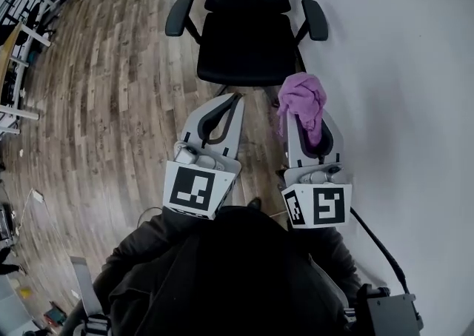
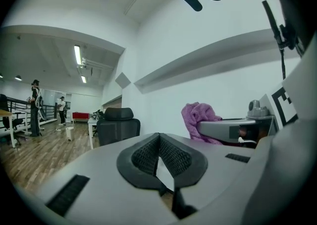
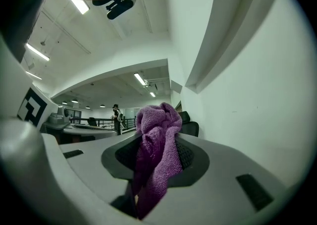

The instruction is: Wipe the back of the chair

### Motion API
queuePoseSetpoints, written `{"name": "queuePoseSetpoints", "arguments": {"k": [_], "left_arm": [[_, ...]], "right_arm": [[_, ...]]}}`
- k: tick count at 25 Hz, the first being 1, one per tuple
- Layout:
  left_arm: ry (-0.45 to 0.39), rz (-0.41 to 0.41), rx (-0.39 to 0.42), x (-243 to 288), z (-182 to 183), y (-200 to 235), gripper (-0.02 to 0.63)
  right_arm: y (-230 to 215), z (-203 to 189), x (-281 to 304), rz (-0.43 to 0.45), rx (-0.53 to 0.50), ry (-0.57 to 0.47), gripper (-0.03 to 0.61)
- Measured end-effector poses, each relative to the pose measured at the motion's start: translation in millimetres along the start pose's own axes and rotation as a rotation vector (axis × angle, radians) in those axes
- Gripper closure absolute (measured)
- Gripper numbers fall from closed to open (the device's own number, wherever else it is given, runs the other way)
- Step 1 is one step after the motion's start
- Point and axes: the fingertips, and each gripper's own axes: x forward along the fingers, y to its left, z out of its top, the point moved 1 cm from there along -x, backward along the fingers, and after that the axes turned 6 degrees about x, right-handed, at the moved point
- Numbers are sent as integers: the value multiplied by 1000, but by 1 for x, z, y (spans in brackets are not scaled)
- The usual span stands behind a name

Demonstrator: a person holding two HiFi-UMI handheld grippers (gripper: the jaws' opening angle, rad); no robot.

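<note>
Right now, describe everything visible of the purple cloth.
The cloth is purple terry, soft and nubby, crumpled into a bunch. The right claw is shut on its middle: a wad bulges above the jaws and a tail hangs down between them. It is held in the air before the chair, near the white wall. Nothing else visibly touches it.

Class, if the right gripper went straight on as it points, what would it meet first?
Likely the black chair; the purple cloth in the jaws would touch first. Depth is unclear.
</note>
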Motion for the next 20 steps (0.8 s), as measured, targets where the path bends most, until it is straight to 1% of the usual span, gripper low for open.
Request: {"name": "queuePoseSetpoints", "arguments": {"k": [3, 8, 13, 16, 20], "left_arm": [[-19, 17, -5, 38, 1, 50, 604], [2, 8, -35, 95, -13, 119, 604], [18, -2, -57, 161, -14, 189, 604], [6, -6, -66, 177, -20, 205, 604], [-23, -19, -78, 179, -20, 209, 604]], "right_arm": [[-9, 1, 60, -7, -8, 7, 459], [-8, -8, 155, 8, -2, 31, 459], [-19, -2, 256, 13, 8, 45, 459], [-28, 0, 274, -8, -5, 27, 459], [-21, 7, 275, -12, -34, 11, 459]]}}
